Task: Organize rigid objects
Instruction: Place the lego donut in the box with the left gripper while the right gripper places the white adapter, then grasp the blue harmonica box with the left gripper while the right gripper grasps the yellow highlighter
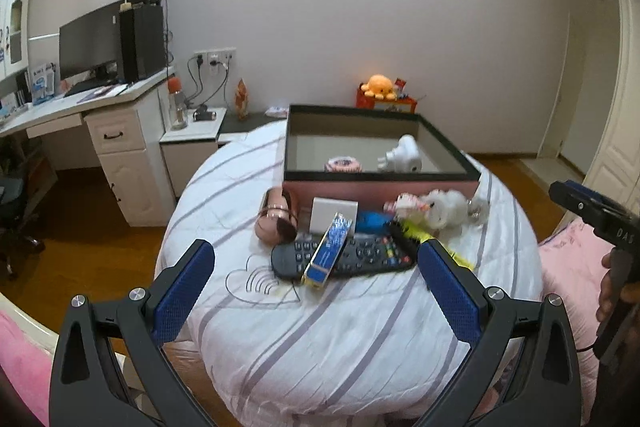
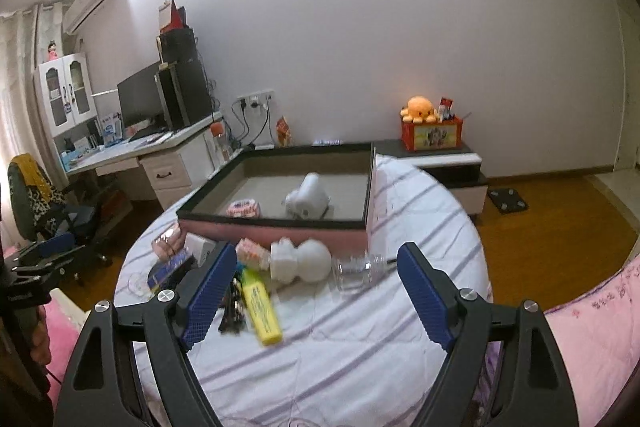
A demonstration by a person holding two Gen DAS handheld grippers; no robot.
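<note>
Through the left wrist camera, the left gripper (image 1: pixel 316 269) hovered with its jaws spread wide and nothing held, above the striped white bedspread (image 1: pixel 360 339); just beyond its blue pads lay a long black remote control (image 1: pixel 360 257) with a blue-and-yellow rectangular carton (image 1: pixel 328 253) across it, and farther off stood the shallow pink box with a black rim (image 1: pixel 384 187) — a white plastic toy (image 1: pixel 402 153) inside. Through the right wrist camera, the right gripper (image 2: pixel 316 291) was likewise wide open and empty, with a yellow rectangular pack (image 2: pixel 262 309) between its fingers near the left pad, a white fluffy figure (image 2: pixel 300 261) and a clear plastic bottle (image 2: pixel 360 269) just beyond — the box behind them.
</note>
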